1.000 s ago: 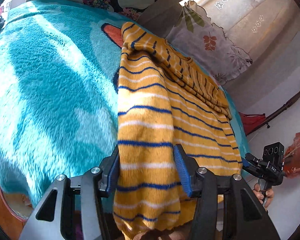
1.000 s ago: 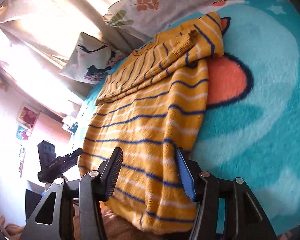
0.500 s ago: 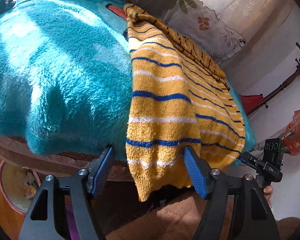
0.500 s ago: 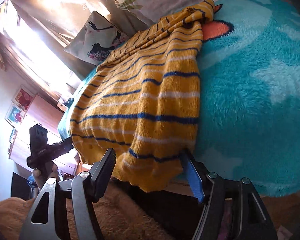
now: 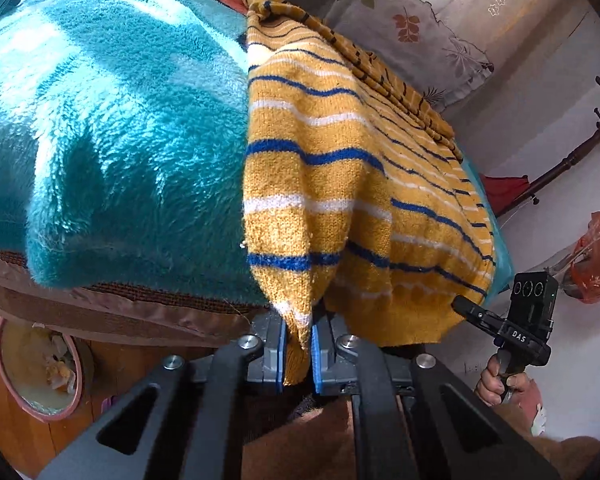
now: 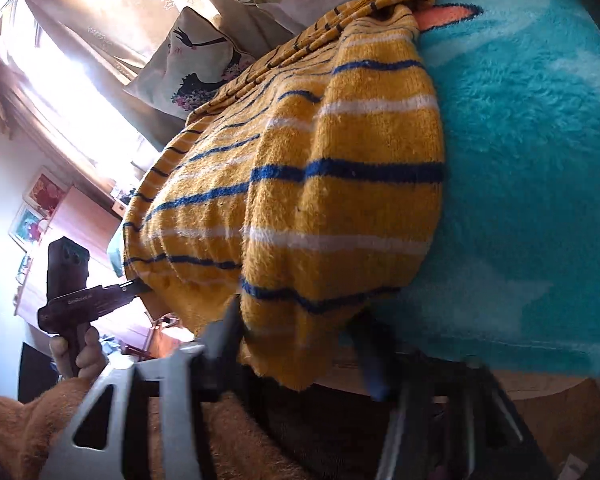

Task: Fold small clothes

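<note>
Our left claw (image 5: 298, 354), spread wide half a second ago, now pinches the near hem of the yellow knit sweater with blue and white stripes (image 5: 320, 184) hanging over the teal fleece bed (image 5: 112, 128); our right claw (image 6: 300, 350) still gapes around its corner, so lifting waits on it

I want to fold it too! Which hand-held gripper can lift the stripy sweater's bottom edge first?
Probably the left hand-held gripper: it is shut on the sweater hem. The right hand-held gripper is open around its corner.
</note>
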`<act>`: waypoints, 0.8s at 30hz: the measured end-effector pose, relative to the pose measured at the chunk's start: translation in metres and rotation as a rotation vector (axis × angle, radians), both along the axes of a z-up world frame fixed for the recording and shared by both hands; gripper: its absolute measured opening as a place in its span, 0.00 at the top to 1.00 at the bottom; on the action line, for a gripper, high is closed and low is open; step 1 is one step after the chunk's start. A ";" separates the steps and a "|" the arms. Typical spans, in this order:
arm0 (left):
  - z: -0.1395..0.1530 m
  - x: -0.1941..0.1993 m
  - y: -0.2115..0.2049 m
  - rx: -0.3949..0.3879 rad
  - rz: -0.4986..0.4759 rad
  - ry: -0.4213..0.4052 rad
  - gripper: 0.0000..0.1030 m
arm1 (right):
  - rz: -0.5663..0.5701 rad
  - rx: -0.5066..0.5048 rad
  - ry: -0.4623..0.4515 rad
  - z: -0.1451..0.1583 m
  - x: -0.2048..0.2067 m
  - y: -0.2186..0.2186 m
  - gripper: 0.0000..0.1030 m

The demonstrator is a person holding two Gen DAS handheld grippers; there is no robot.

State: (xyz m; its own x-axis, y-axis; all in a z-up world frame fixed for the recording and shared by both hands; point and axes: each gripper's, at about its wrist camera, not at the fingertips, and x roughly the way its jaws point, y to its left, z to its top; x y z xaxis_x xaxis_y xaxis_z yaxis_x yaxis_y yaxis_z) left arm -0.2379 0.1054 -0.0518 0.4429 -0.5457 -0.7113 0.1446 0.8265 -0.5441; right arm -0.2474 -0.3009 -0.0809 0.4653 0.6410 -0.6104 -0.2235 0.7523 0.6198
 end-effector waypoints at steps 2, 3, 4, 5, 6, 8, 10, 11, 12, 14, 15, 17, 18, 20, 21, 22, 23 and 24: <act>0.013 -0.011 0.008 -0.026 0.003 -0.027 0.91 | 0.017 0.030 -0.009 0.006 -0.004 0.000 0.89; 0.021 -0.017 0.013 -0.036 0.004 -0.048 0.91 | 0.029 0.029 -0.025 0.013 -0.009 0.001 0.89; 0.030 -0.024 0.017 -0.043 0.007 -0.072 0.91 | 0.043 0.028 -0.047 0.021 -0.016 0.001 0.90; 0.038 -0.030 0.021 -0.052 0.013 -0.094 0.91 | 0.053 0.020 -0.072 0.031 -0.024 0.001 0.90; 0.045 -0.033 0.024 -0.065 0.021 -0.111 0.91 | 0.059 0.011 -0.093 0.041 -0.031 0.000 0.90; 0.056 -0.036 0.030 -0.097 0.035 -0.134 0.92 | 0.059 0.009 -0.127 0.059 -0.042 -0.003 0.90; 0.066 -0.031 0.032 -0.129 0.043 -0.149 0.92 | 0.055 0.022 -0.153 0.075 -0.045 -0.004 0.90; 0.070 -0.027 0.033 -0.147 0.045 -0.155 0.92 | 0.054 0.026 -0.166 0.082 -0.044 -0.005 0.90; 0.075 -0.023 0.032 -0.161 0.047 -0.162 0.92 | 0.055 0.031 -0.180 0.089 -0.043 -0.004 0.90; 0.086 -0.013 0.033 -0.173 0.057 -0.181 0.92 | 0.061 0.044 -0.207 0.103 -0.038 -0.003 0.90; 0.093 -0.006 0.033 -0.177 0.063 -0.190 0.92 | 0.064 0.044 -0.221 0.110 -0.035 -0.002 0.90; 0.104 0.011 0.032 -0.201 0.068 -0.201 0.92 | 0.066 0.038 -0.246 0.126 -0.025 0.002 0.90; 0.111 0.021 0.032 -0.211 0.070 -0.204 0.92 | 0.063 0.031 -0.257 0.131 -0.017 0.005 0.90; 0.126 0.043 0.031 -0.203 0.071 -0.218 0.92 | 0.058 0.008 -0.285 0.145 0.004 0.007 0.90; 0.134 0.057 0.027 -0.186 0.072 -0.226 0.92 | 0.054 -0.004 -0.299 0.152 0.016 0.007 0.90; 0.143 0.071 0.024 -0.170 0.070 -0.232 0.92 | 0.046 -0.021 -0.311 0.160 0.031 0.007 0.90; 0.151 0.089 0.020 -0.159 0.067 -0.239 0.92 | 0.040 -0.034 -0.322 0.166 0.047 0.008 0.90; 0.159 0.109 0.015 -0.146 0.064 -0.241 0.92 | 0.037 -0.039 -0.330 0.173 0.068 0.007 0.90</act>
